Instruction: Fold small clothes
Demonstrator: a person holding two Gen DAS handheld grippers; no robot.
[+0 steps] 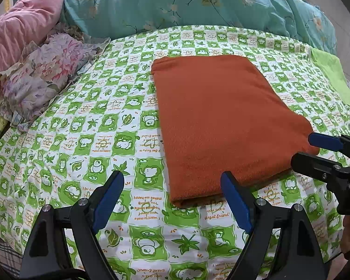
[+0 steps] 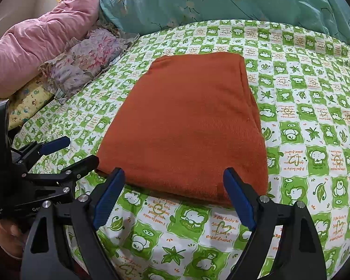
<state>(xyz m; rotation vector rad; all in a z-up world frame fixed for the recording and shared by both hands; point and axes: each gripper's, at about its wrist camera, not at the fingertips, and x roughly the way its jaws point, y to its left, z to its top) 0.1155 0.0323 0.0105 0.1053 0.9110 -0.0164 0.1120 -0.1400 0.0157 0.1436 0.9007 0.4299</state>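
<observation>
One view only: lime cloth (image 1: 333, 74)

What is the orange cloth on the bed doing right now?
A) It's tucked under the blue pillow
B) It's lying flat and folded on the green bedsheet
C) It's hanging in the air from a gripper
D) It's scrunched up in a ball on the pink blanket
B: the orange cloth lies flat in a neat folded rectangle on the green bedsheet, and neither open hand-held gripper grips it.

One folded orange cloth (image 1: 226, 126) lies on one green checked sheet (image 1: 81, 144). Two grippers, left (image 1: 175, 200) and right (image 2: 175, 198). Behind: one teal quilt (image 1: 198, 2), one pink quilt (image 1: 18, 28), one floral pillow (image 1: 46, 74).
</observation>
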